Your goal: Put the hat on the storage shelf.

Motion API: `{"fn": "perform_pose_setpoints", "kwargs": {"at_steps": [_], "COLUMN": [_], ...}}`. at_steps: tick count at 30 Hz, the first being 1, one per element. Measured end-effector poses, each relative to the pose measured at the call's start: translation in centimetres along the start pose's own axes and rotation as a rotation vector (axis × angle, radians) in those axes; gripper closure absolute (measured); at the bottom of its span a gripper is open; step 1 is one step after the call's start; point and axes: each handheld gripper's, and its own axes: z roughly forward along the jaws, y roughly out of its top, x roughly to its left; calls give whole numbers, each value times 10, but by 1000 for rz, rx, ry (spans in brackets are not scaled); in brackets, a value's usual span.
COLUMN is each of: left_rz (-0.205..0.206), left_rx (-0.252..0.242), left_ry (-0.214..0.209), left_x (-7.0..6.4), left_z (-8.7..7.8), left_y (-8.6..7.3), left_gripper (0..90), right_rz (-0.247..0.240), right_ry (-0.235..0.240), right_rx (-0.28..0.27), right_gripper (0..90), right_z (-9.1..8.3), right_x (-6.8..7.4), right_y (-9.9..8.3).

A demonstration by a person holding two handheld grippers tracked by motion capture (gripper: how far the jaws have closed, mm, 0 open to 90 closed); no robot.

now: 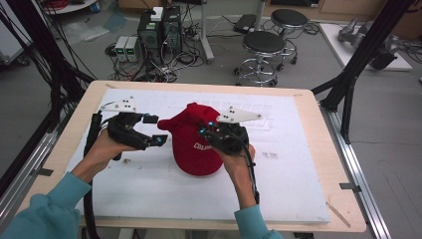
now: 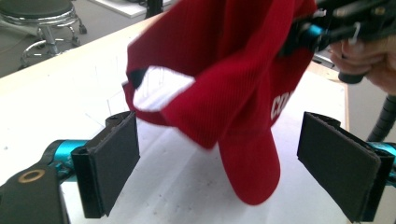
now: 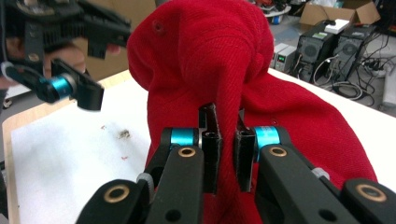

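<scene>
Nearest the person, two teal sleeves (image 1: 47, 214) are coming in over the table edge, a hand on each tool. The right gripper (image 1: 209, 130) is pinching a fold of the red cap (image 1: 196, 142); in its own view the two black jaws are pressing together on a ridge of red cloth, with the cap's crown bulging up just beyond them. The cap (image 3: 219, 70) is being held up off the white board (image 1: 298, 164), its brim hanging down toward the person in the high view, white lettering showing on the front.

The left gripper (image 1: 153, 130) is sitting just beside the cap's left edge, jaws spread wide and gripping nothing. From its own camera the cap (image 2: 224, 84) is hanging between and just past the two open pads (image 2: 114, 163), apart from both, the brim drooping low toward the board. The cap's back opening is showing white board through it.

Farther off, the wooden table (image 1: 328, 144) is carrying the board. Beyond it, two black stools (image 1: 263, 50) and computer towers (image 1: 159, 30) are standing on the grey floor amid cables.
</scene>
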Motion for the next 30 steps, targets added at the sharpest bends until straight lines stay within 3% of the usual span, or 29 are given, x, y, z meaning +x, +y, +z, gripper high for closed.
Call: {"fn": "perform_pose_setpoints", "kwargs": {"at_steps": [7, 16, 21, 24, 27, 30], "left_rz": [-41, -39, -44, -46, -69, -65], "left_rx": [13, 18, -6, 4, -25, -11], "left_ry": [-52, -89, -162, -175, -189, -186], "left_x": [-1, -5, -9, -11, -12, -11], "left_z": [5, 18, 24, 29, 32, 36], "left_y": [-16, -27, -27, -29, -35, -42], "left_gripper": [139, 181, 244, 270, 286, 314], "right_rz": [-12, -33, -52, -56, -56, -46], "right_ry": [3, 34, 57, 61, 61, 60], "right_rx": [-22, -55, -66, -73, -87, -100], "right_gripper": [856, 855, 854, 854, 854, 854], "right_z": [-8, -13, -14, -15, -17, -20], "right_x": [0, 3, 5, 7, 8, 7], "right_y": [7, 13, 15, 16, 16, 17]}}
